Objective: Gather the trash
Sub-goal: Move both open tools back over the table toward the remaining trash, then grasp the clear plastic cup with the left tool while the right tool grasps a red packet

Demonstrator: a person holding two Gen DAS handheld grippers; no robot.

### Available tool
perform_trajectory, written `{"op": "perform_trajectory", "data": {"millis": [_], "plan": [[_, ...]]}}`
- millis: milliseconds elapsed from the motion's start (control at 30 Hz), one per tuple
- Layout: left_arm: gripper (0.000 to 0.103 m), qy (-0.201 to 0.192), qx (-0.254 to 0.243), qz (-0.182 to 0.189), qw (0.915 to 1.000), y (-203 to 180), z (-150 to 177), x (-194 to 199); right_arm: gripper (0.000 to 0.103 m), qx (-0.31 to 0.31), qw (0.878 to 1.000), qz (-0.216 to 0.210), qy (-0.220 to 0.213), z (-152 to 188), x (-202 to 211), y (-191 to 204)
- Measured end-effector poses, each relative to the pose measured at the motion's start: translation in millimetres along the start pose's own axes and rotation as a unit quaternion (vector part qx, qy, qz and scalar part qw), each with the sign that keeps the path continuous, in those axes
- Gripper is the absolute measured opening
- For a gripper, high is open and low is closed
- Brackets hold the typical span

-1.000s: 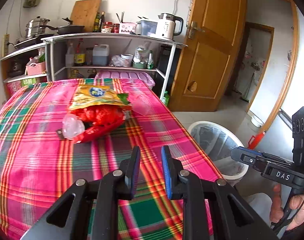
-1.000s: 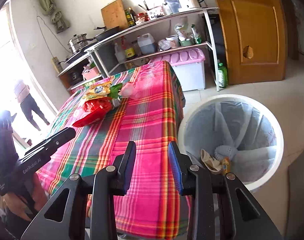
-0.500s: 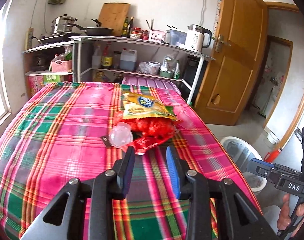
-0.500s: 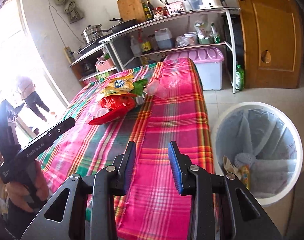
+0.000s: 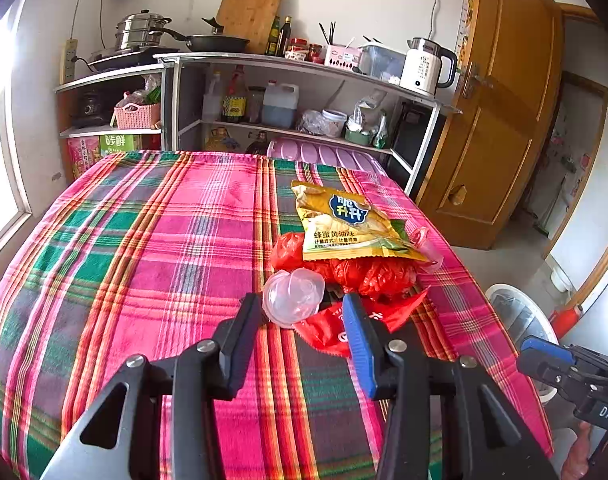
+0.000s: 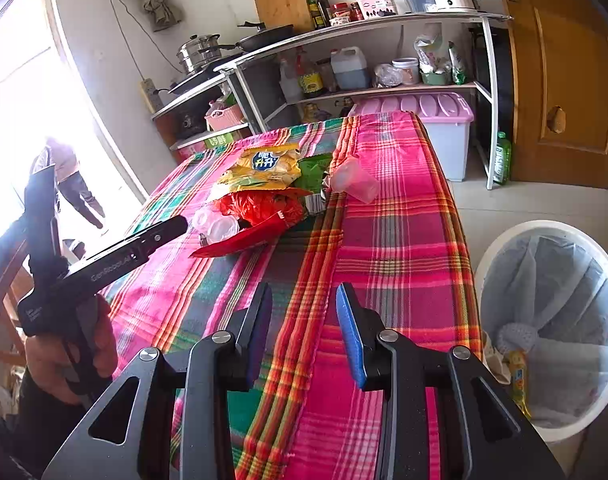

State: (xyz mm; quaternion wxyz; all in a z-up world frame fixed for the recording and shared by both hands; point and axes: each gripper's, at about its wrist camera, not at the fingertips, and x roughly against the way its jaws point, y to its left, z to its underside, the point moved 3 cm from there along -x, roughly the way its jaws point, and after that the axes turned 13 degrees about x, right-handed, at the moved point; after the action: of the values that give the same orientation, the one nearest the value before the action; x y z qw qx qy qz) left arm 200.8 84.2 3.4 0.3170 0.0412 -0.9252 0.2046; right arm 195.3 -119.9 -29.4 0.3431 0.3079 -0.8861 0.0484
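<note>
We judge the task partly done: the white bin [image 6: 551,320] on the floor to the right of the table already holds a few discarded items at its bottom, while a cluster of trash still lies on the plaid tablecloth [image 5: 144,248]. That cluster comprises a yellow snack bag [image 5: 343,224] lying over a crumpled red plastic bag [image 5: 359,272], a flat red wrapper [image 5: 343,324] at the near side, a clear plastic lid [image 5: 292,298] at the near left, and a clear cup [image 6: 353,180] lying on its side at the right. Our left gripper [image 5: 302,312] has its jaws open wide, and the clear plastic lid sits between the fingertips; we cannot tell whether either pad touches it. Our right gripper [image 6: 304,312] is also open and holds nothing, above the near right part of the cloth, well apart from the trash. The cloth left of the cluster is bare, giving room to approach from that side. The right table edge runs close to the cup and directly beside the bin, so a carry to the right is short and unobstructed.
</note>
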Motion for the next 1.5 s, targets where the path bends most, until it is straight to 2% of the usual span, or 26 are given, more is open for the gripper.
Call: {"op": "perform_trajectory", "data": {"millis": [267,333,367,433,800,1000,1267,1400,1500], "plan": [[0.045,0.031,-0.007,-0.015,0.9994,-3.2,-2.6,-32.6,0.035,-0.003,1.0,-0.003,0.007,-4.7,-13.3,-2.8],[0.041,0.04,-0.006,-0.016,0.9991,-3.3,-0.9,-38.0,0.035,-0.004,1.0,-0.005,0.009,-6.0,-16.6,-4.1],[0.033,0.044,-0.005,-0.015,0.9989,-3.0,0.0,-40.4,0.035,-0.006,1.0,-0.008,0.009,-7.7,-18.7,-4.1],[0.03,0.048,-0.002,-0.016,0.9987,-3.0,1.1,-42.9,0.035,-0.01,1.0,-0.013,0.01,-10.8,-23.3,-3.6],[0.029,0.029,0.007,0.025,0.9992,5.3,10.7,-13.2,0.035,-0.06,0.994,-0.082,0.034,-23.2,-65.7,10.6],[0.028,0.028,0.014,0.035,0.9989,14.5,12.2,-2.9,0.035,-0.097,0.988,-0.105,0.052,-23.6,-86.9,13.4],[0.028,0.02,0.021,0.043,0.9986,23.9,13.2,5.5,0.035,-0.146,0.98,-0.132,0.034,-24.9,-75.7,12.1],[0.028,0.017,0.024,0.045,0.9986,26.8,12.6,8.1,0.042,-0.168,0.975,-0.145,0.027,-27.9,-74.7,11.5],[0.028,0.014,0.025,0.045,0.9986,28.4,12.1,9.6,0.045,-0.181,0.973,-0.14,0.044,-27.0,-85.8,10.4]]}}
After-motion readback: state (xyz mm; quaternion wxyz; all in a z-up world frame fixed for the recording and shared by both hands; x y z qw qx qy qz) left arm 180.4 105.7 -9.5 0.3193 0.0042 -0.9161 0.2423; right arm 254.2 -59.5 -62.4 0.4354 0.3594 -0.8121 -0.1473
